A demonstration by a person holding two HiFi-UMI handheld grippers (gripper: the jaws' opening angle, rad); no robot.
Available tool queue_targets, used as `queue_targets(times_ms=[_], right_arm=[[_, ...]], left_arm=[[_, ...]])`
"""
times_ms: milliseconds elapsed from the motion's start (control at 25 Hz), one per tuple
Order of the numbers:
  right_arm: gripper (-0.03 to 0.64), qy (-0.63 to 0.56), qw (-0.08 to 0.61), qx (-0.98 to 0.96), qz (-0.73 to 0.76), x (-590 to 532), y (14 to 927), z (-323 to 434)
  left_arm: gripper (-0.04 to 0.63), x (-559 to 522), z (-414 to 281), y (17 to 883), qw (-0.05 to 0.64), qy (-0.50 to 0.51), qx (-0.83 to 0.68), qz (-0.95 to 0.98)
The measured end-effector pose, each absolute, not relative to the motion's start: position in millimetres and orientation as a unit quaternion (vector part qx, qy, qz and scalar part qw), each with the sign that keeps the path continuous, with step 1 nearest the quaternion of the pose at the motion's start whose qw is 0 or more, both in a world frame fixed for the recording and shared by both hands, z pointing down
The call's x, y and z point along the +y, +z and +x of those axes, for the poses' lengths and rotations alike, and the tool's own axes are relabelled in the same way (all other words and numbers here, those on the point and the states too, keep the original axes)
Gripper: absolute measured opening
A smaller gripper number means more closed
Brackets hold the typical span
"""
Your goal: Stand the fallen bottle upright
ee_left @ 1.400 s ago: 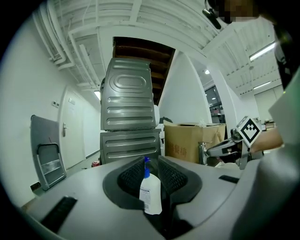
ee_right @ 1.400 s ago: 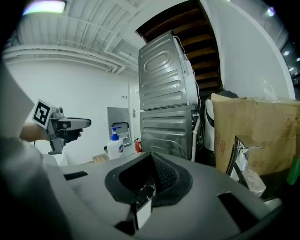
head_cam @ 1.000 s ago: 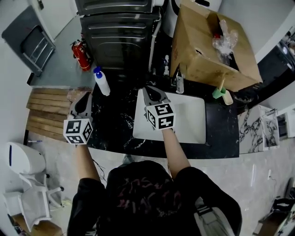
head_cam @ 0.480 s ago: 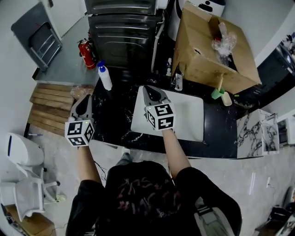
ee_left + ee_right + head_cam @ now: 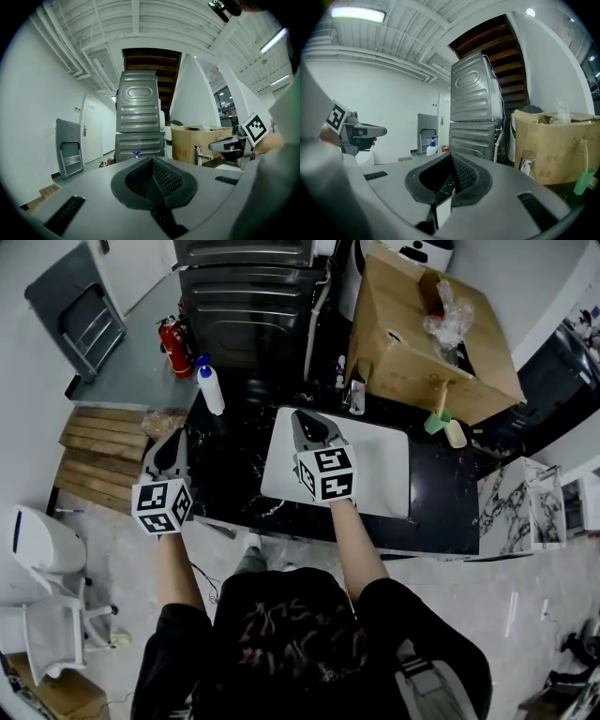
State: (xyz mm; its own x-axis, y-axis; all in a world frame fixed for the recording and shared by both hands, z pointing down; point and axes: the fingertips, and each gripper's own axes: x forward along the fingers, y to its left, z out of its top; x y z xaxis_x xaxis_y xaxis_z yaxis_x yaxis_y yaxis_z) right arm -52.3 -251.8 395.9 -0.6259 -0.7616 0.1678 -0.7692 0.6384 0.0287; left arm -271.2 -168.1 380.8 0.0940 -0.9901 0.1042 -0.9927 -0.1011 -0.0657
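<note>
A white bottle with a blue pump top stands upright at the back left corner of the black marble counter. It also shows far off in the right gripper view, as the same bottle; in the left gripper view only its blue top peeks over the jaws. My left gripper hangs by the counter's left edge, shut and holding nothing, well short of the bottle. My right gripper hovers over the white sink, jaws together, nothing between them. Both point roughly level toward the back wall.
A big open cardboard box sits at the back right, with a faucet and a green cup before it. Stacked grey machines stand behind the counter. A red fire extinguisher and wooden slats lie at the left.
Both grippers have drifted a little toward the counter's near side while the view shifted. The bottle stands upright throughout, and both pairs of jaws stay together.
</note>
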Motion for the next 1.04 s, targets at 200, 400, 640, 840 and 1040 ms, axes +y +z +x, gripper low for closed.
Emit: queue_targets(times_ms=[200, 400, 640, 840, 1040], right_arm=[[0.009, 0.024, 0.077, -0.901, 0.425, -247.0, 395.5, -47.7], [0.009, 0.022, 0.084, -0.904, 0.419, -243.6, 397.0, -49.9], [0.009, 0.024, 0.077, -0.909, 0.409, -238.7, 395.5, -55.6], [0.009, 0.031, 0.071, -0.908, 0.411, -239.5, 393.5, -55.6], [0.009, 0.030, 0.068, -0.908, 0.413, -241.3, 394.6, -54.0]], left_arm=[[0.015, -161.0, -268.7, 385.7, 0.015, 0.061, -0.675, 0.735], [0.015, -157.9, -265.9, 382.2, 0.013, 0.059, -0.675, 0.736], [0.015, -153.9, -263.6, 383.3, 0.014, 0.061, -0.675, 0.736], [0.015, -152.7, -263.8, 384.7, 0.016, 0.060, -0.674, 0.736], [0.015, -153.8, -261.9, 384.9, 0.014, 0.058, -0.673, 0.737]])
